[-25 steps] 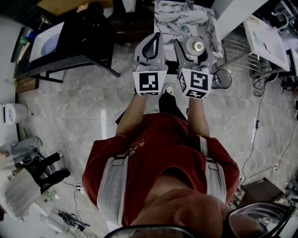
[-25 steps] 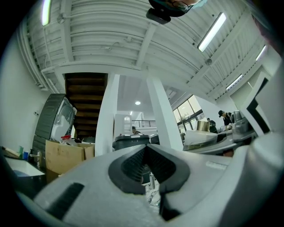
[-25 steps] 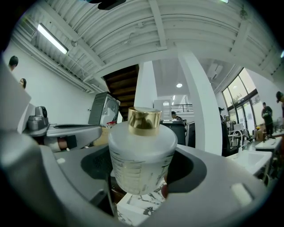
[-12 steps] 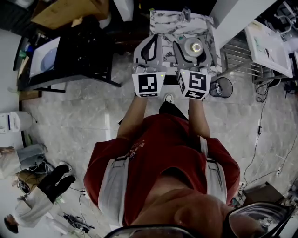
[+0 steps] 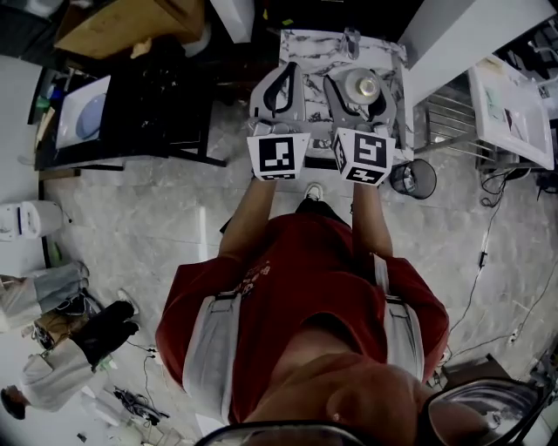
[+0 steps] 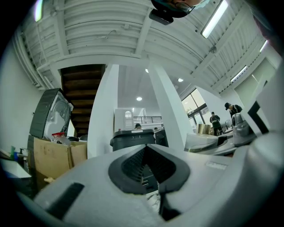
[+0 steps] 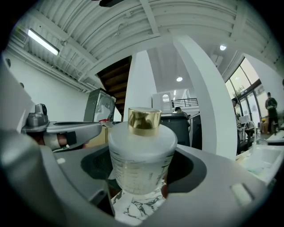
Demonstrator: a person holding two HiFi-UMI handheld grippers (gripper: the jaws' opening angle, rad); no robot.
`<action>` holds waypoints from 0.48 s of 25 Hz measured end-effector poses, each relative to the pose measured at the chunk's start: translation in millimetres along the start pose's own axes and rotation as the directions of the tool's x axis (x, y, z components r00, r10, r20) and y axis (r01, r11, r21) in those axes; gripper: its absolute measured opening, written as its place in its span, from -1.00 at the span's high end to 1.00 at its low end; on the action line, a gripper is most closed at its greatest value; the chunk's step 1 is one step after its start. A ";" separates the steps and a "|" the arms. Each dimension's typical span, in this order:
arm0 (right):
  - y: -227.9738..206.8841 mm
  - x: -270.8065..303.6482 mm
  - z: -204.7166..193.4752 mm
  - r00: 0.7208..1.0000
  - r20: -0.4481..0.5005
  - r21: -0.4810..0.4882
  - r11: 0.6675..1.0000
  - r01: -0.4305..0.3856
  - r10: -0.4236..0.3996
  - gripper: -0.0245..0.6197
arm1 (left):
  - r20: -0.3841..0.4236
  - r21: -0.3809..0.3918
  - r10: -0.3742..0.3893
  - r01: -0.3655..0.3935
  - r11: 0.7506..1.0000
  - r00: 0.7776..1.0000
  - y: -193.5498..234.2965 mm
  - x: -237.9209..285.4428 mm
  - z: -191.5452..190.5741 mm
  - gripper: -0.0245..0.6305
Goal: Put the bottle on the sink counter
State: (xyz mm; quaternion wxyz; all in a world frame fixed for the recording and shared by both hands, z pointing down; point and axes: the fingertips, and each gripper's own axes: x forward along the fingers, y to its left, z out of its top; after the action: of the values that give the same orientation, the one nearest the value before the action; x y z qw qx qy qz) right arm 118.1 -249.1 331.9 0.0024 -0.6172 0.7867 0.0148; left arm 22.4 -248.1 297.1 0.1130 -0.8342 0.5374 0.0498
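The bottle (image 7: pixel 142 168) is frosted white with a gold cap (image 7: pixel 144 120); the worktop (image 5: pixel 316 47) is white marble with dark veins; the shirt (image 5: pixel 305 287) is red.

The sink counter (image 5: pixel 305 48) stands straight ahead of the person (image 5: pixel 305 287), with its tap (image 5: pixel 350 37) at the far edge. Both grippers reach over its near part, the left gripper (image 5: pixel 282 74) just beside the right gripper (image 5: pixel 357 80). The bottle (image 5: pixel 364 87) stands upright between the right one's jaws, above the counter top. A bin (image 5: pixel 411 179) sits on the floor (image 5: pixel 157 226) just right of the counter. A table (image 5: pixel 157 104) lies off to the left, a box (image 5: pixel 131 22) beyond it, and a bystander (image 5: pixel 52 375) well behind on that side
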 end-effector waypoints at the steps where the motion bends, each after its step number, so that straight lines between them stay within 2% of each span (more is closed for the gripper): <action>1: -4.0 5.2 -0.8 1.000 0.002 0.003 1.000 -0.005 0.005 -0.14 | -0.002 0.003 0.004 -0.004 1.000 1.000 -0.8 6.2 -1.5 0.92; 12: -34.4 51.8 -9.4 0.999 -0.007 0.019 0.999 -0.050 0.050 -0.14 | -0.028 0.014 0.039 -0.038 0.999 0.999 -0.3 56.2 -19.2 0.92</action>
State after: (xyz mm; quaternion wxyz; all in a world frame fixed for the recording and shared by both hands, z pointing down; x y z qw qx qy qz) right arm 139.4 -307.8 339.5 0.0048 -0.5973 0.8020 0.0049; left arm 45.4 -302.4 304.3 0.1099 -0.8236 0.5552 0.0367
